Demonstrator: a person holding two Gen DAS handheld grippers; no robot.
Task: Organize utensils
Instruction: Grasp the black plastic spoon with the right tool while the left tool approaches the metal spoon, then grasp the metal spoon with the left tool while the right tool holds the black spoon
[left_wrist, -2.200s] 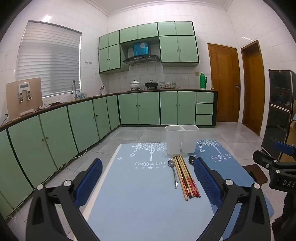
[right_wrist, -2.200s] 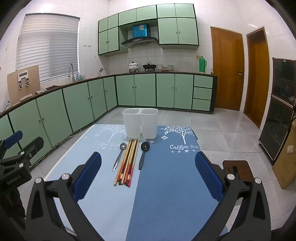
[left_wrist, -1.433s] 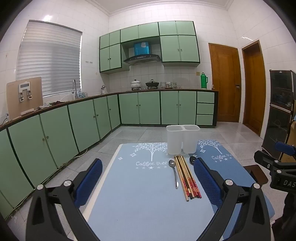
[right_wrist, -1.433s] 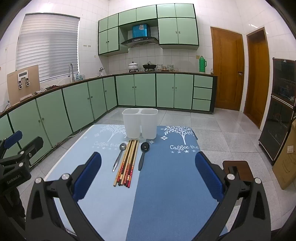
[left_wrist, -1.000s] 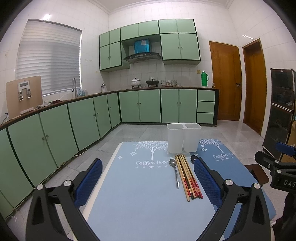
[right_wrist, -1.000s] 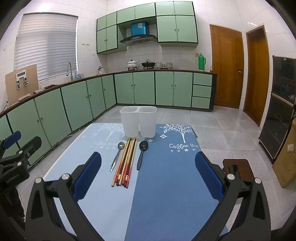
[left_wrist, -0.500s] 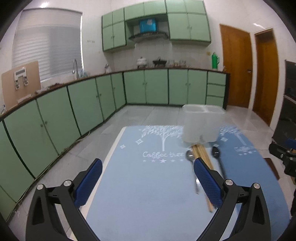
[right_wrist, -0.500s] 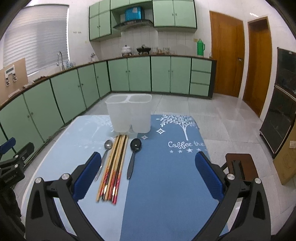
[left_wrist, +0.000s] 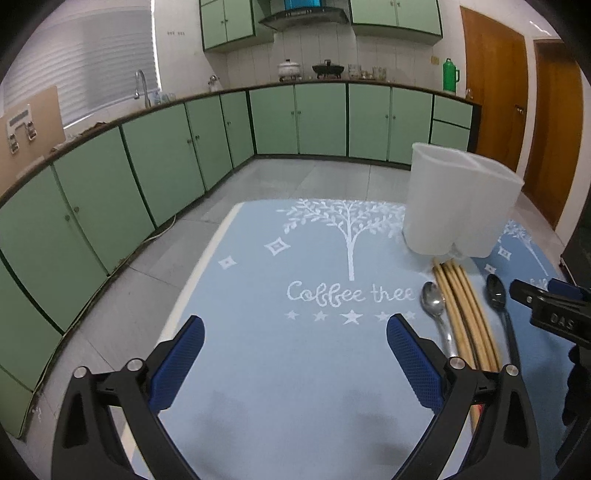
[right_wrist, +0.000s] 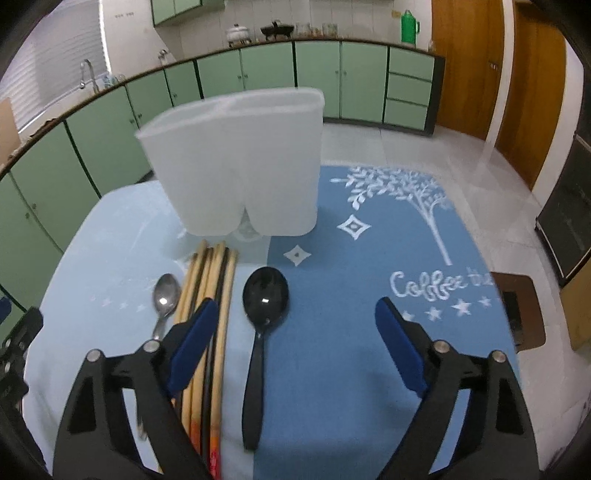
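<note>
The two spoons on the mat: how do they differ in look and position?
The metal spoon is shiny silver with a smaller bowl; the black spoon is dark all over with a larger, rounder bowl. The metal spoon lies left of the chopsticks on the light blue half of the mat; the black spoon lies right of them, near the seam with the darker half. Both lie flat, bowls toward the white holder, neither held.

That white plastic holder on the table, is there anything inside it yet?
Nothing rises above the rim of the white holder, and its cloudy walls show no dark shapes. The chopsticks, metal spoon and black spoon lie on the mat in front. Its floor is hidden.
</note>
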